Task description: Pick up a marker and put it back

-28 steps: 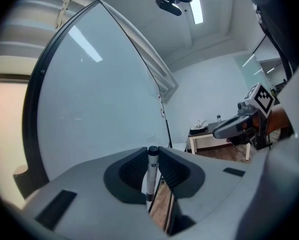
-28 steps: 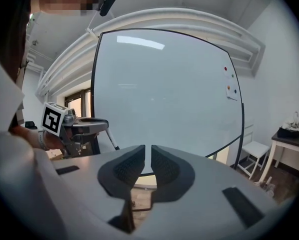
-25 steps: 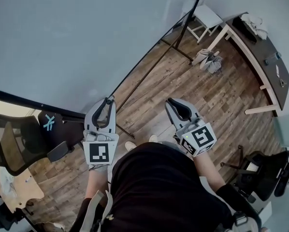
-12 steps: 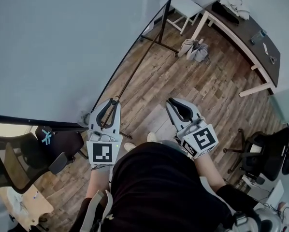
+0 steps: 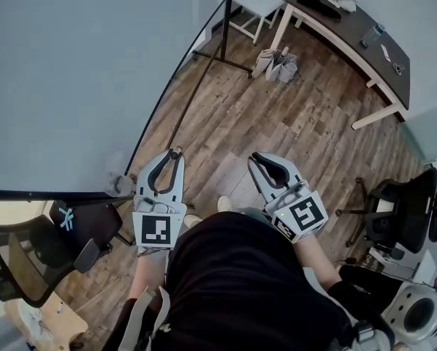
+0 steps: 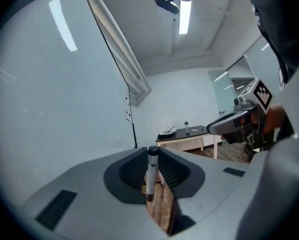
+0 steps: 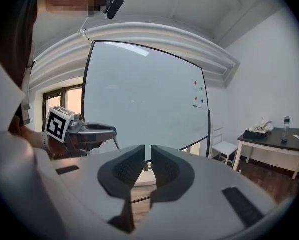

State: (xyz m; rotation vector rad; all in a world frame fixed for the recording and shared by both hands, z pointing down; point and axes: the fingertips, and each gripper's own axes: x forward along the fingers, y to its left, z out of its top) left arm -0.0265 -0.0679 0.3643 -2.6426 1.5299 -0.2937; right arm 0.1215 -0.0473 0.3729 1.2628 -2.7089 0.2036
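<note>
My left gripper [image 5: 172, 156] is shut on a marker [image 6: 151, 171], a grey-white one with a dark cap that stands upright between the pads [image 6: 134, 169]. In the head view only its tip [image 5: 174, 153] shows at the jaw ends. The gripper is held above the wooden floor, close to the big whiteboard [image 5: 72, 72]. My right gripper [image 5: 257, 158] hovers beside it at the same height. Its jaws stand together with only a slit between them and nothing in it [image 7: 148, 154]. The whiteboard [image 7: 144, 104] fills the right gripper view ahead.
The whiteboard's stand foot [image 5: 222, 61] lies on the floor. A dark desk [image 5: 350, 31] with small items, a white chair [image 5: 255, 2] and a bag [image 5: 275, 64] are at the far side. Black office chairs stand at the left [image 5: 28, 251] and right [image 5: 401, 210].
The room has slid down and left in the head view as the person moves. Both grippers keep their places before the body, the left one still holding the marker.
</note>
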